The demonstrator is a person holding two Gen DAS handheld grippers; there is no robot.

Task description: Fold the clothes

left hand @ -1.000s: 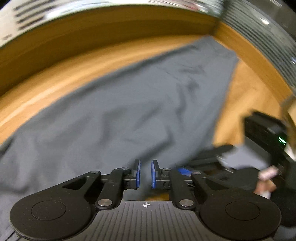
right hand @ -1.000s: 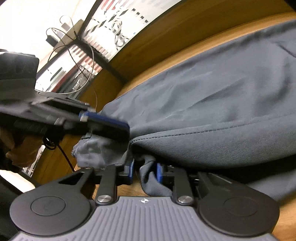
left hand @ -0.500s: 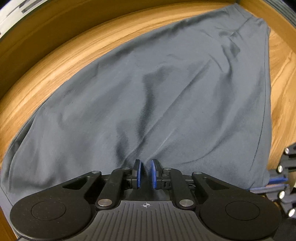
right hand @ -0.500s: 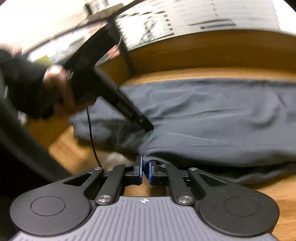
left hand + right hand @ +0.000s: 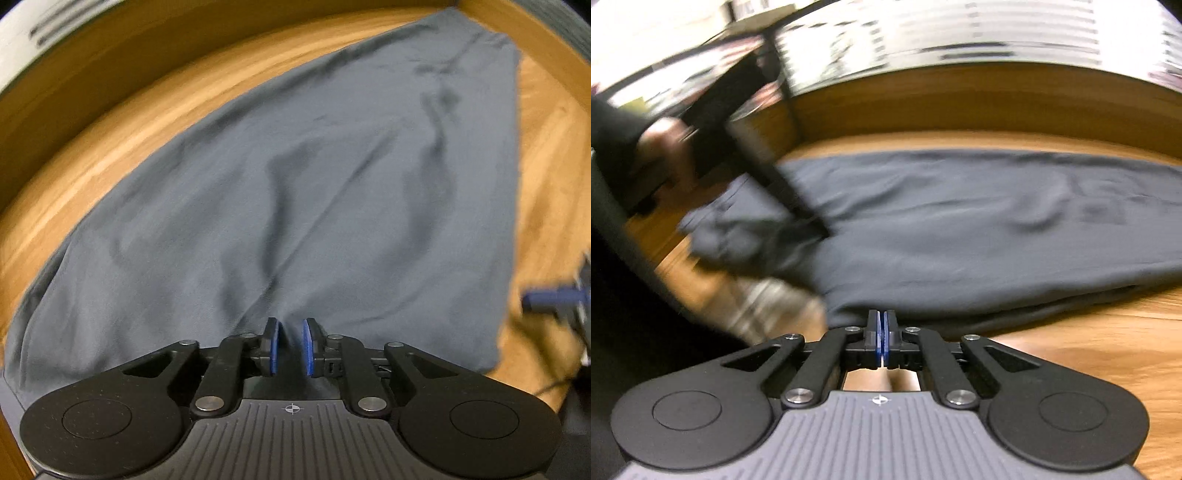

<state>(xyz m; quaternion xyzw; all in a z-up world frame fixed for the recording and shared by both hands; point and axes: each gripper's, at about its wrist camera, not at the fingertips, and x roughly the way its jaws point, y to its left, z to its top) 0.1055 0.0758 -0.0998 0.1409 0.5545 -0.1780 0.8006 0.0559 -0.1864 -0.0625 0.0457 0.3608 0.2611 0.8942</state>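
Grey garment [image 5: 960, 229] across wooden table [image 5: 1089, 354]

Your left gripper [image 5: 798, 206] smeared by motion in the right wrist view, its tips lost against the grey garment [image 5: 960, 236], your hand [image 5: 665, 147] a blur, garment's near edge hidden behind gripper bodies, background shelving unreadable, right gripper [image 5: 554, 299] cut off at frame edge.

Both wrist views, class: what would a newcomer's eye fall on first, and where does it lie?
The grey garment dominates, spread flat across the wooden table. In front, the left gripper stands with jaws opening, a ridge of cloth between its blue pads. The right gripper is shut, empty, at the garment's near edge.
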